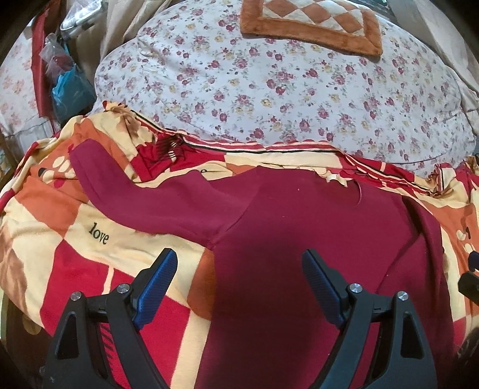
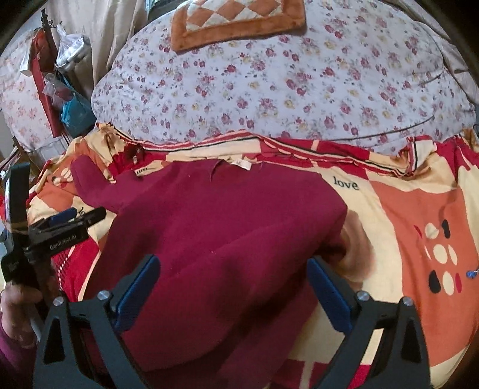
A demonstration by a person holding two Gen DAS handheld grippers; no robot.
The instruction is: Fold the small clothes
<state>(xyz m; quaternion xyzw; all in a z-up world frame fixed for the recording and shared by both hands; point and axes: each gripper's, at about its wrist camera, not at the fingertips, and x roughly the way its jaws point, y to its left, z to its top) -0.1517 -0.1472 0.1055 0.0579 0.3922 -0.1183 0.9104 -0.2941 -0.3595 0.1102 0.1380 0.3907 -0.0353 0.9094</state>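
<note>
A maroon long-sleeved top [image 1: 299,239] lies flat on the patterned bedspread [image 1: 89,215]. Its left sleeve [image 1: 143,194] stretches out to the left. In the right wrist view the top [image 2: 224,215] has its right sleeve folded over the body, and a white neck label [image 2: 242,164] shows at the collar. My left gripper [image 1: 239,263] is open above the top's left side, holding nothing. My right gripper [image 2: 233,269] is open above the folded right part, holding nothing. The left gripper also shows in the right wrist view [image 2: 70,217] at the left edge.
A big floral quilt [image 1: 284,89] is piled behind the top, with a brown checked cushion [image 1: 311,21] on it. Bags and clutter [image 1: 66,80] stand at the far left beside the bed. The bedspread [image 2: 419,224] spreads out to the right.
</note>
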